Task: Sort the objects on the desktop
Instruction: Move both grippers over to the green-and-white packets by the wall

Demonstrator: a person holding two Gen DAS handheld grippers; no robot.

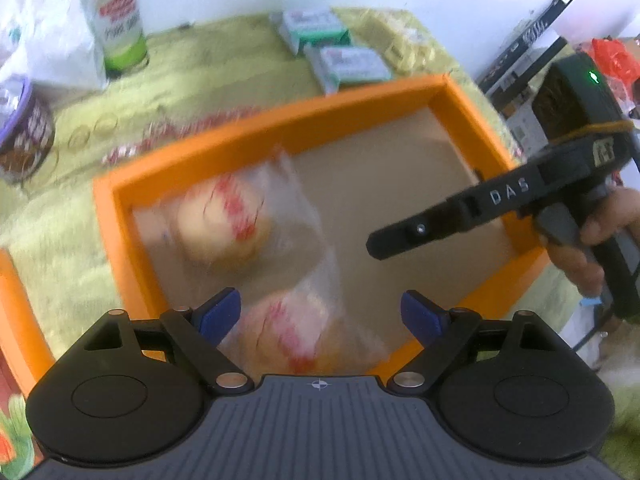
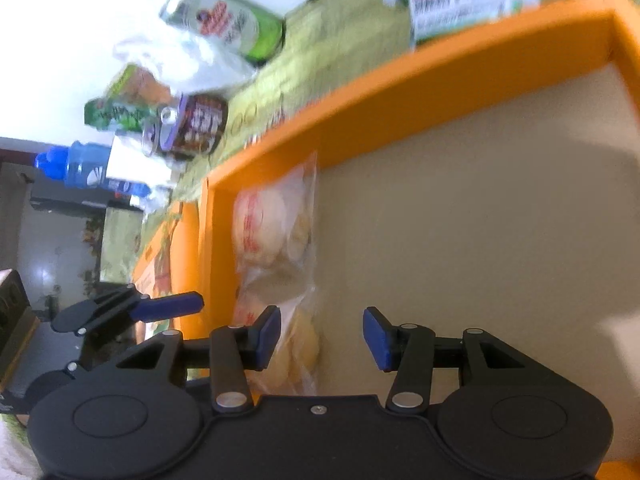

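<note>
Bun bag [image 1: 256, 232] in tray [image 1: 280, 120]: light, soft, slippery film, so pinch the seam edge; left gripper [image 1: 320, 316] wide, right gripper [image 2: 320, 336] narrower, both empty.

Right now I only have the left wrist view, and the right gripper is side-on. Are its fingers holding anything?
Observer: No. In the right wrist view, the right gripper has its fingers apart, with nothing between the pads.
Operator: Where's the pastry bag relative to it?
Observer: The pastry bag lies along the orange tray wall on the picture's left. Its near end passes behind the finger on that side, ungripped.
Operator: Anything past the tray I'm missing?
Observer: A blue bottle, beyond the purple-lidded tub.
</note>
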